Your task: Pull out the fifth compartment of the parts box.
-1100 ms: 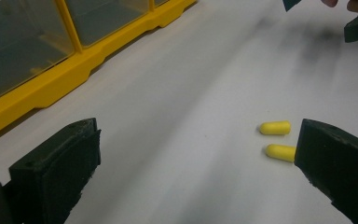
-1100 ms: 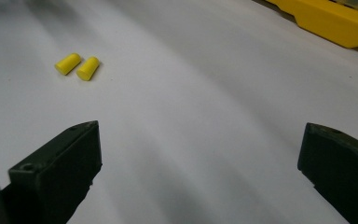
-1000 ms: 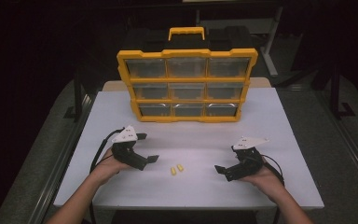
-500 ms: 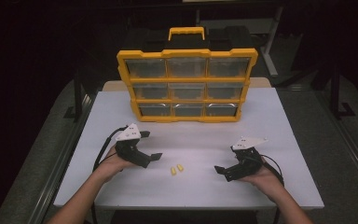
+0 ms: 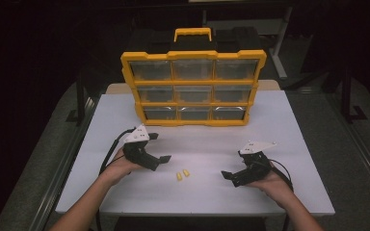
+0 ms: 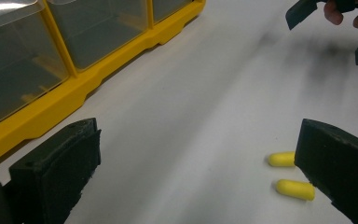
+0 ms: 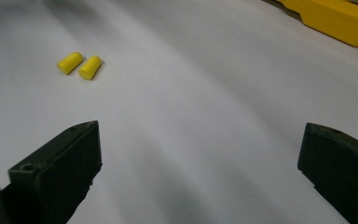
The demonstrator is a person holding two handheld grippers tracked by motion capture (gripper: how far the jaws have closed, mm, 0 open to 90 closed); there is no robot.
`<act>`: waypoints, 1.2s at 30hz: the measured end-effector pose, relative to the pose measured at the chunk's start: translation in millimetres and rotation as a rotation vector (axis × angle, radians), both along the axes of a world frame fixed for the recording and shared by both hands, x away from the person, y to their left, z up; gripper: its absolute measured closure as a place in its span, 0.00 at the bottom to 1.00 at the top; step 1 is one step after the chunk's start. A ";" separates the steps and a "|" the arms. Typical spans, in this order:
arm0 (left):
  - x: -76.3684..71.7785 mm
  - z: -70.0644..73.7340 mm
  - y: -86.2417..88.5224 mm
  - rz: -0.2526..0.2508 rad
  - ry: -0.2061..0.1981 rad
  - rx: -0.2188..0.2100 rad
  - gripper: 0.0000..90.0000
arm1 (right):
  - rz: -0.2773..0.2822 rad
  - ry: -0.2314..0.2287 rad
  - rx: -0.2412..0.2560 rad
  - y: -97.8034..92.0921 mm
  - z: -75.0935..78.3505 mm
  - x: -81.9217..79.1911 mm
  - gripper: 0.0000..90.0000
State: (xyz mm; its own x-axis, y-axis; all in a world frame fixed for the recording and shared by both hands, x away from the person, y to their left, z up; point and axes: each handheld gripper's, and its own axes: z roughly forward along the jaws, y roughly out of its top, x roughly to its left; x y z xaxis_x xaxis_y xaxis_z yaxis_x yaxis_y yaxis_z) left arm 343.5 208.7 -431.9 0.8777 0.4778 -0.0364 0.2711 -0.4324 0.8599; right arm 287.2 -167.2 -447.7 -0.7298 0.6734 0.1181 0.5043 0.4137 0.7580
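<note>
Approaching: I judge the step as the reach; left gripper (image 5: 160, 160) nearest the two yellow earplugs (image 5: 182, 174), jaws wide, empty.
Right gripper (image 5: 231, 176): jaws wide, empty, off to the plugs' other side.
Plugs: side by side mid-table, between grippers.
Next: I lower over one plug, close gently.
Surface: white table (image 5: 289, 120), yellow drawer organiser (image 5: 192, 89) at back.
Room: dark.

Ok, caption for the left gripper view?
Open left gripper near two yellow earplugs on white table, beside yellow organizer.
</note>
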 end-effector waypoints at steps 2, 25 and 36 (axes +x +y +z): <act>0.5 0.2 -1.5 -0.004 -0.002 0.001 0.00 | 0.001 0.000 -0.001 0.1 -0.1 0.0 0.00; 11.2 5.3 -12.8 0.003 -0.023 -0.005 0.00 | 0.003 0.002 -0.002 0.2 -0.5 0.7 0.00; 13.0 5.1 -15.8 -0.007 -0.021 -0.003 0.00 | 0.010 0.001 -0.001 0.7 -0.5 1.1 0.00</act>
